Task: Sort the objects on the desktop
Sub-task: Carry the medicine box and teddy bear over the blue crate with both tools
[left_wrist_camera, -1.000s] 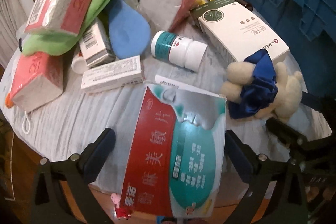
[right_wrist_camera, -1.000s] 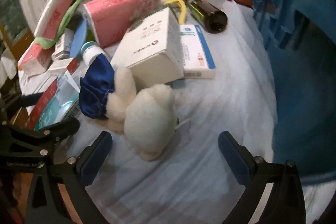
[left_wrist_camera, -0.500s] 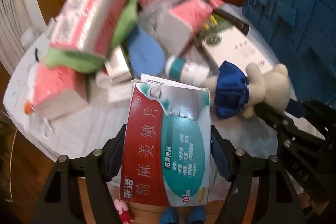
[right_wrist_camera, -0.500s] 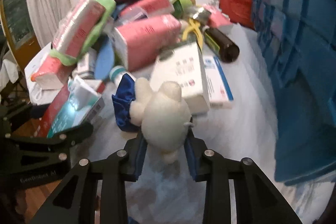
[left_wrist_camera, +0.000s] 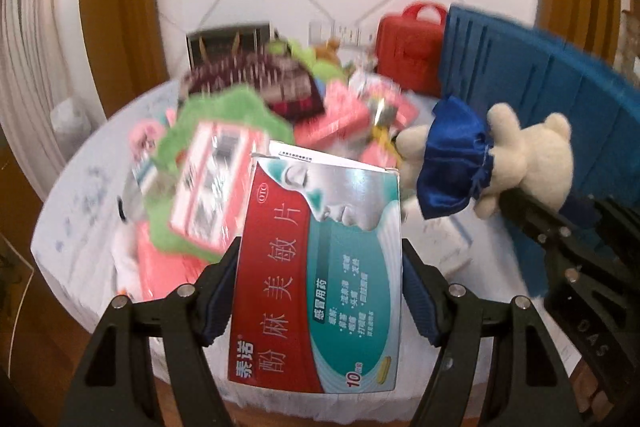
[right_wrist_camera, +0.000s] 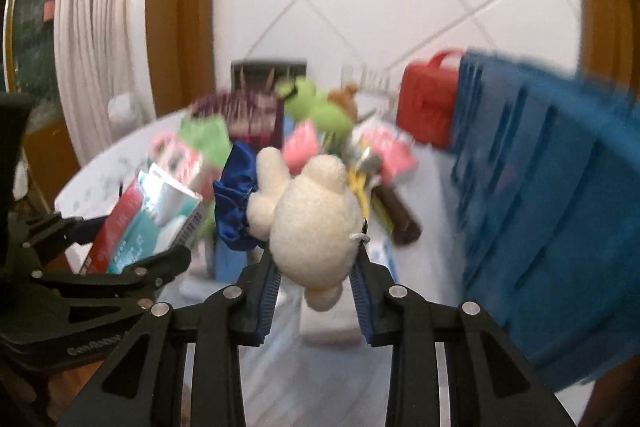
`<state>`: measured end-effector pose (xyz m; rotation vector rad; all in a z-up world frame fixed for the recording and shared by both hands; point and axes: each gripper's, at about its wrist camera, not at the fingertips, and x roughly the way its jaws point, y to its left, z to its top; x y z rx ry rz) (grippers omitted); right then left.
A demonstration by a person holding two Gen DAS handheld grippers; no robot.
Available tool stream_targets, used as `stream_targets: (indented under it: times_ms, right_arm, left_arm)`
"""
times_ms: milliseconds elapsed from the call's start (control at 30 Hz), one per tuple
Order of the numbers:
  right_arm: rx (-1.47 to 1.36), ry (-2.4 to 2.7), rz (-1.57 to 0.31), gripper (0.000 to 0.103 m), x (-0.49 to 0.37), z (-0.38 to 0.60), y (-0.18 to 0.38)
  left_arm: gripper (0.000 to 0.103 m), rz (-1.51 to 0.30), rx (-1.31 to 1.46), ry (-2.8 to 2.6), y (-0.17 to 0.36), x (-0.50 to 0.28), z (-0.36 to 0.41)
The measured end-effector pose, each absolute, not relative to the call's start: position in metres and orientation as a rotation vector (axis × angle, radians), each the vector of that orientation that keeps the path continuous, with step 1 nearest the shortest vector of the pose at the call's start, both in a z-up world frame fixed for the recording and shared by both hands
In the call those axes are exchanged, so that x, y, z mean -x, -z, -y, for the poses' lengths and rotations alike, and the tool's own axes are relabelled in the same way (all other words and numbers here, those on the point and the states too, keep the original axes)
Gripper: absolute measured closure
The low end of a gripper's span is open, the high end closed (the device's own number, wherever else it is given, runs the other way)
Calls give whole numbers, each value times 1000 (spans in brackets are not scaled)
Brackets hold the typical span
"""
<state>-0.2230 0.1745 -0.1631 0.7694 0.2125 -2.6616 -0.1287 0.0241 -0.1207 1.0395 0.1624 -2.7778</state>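
Glossy cardboard medicine box clamped in left gripper; fuzzy bear in right gripper.

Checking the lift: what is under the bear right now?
The bear hangs in the right gripper, clear of the white table. Below it shows blurred cloth and a box edge; directly beneath is hidden by its body.
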Motion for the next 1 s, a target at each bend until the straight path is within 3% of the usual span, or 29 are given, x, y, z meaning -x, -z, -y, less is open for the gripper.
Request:
stream_targets:
  times_ms: [233,467,767,1000]
  right_arm:
    - [-508,2806,-171,71,195,-196,75]
    - [-352,3044,-127,71,172,-292,13]
    - [-468,3254,-255,71,188,-456,11]
    - [-828,3187,-317,70,244,-545,36]
  left_arm:
    - [31,-128,-817,2914,41,125,-47]
    - [31,-97,-648,3087,-27,136,-135]
    - [31,-51,-645,3203,-49,189,-304]
    - [31,-7,-994,3136,-28,249,-401]
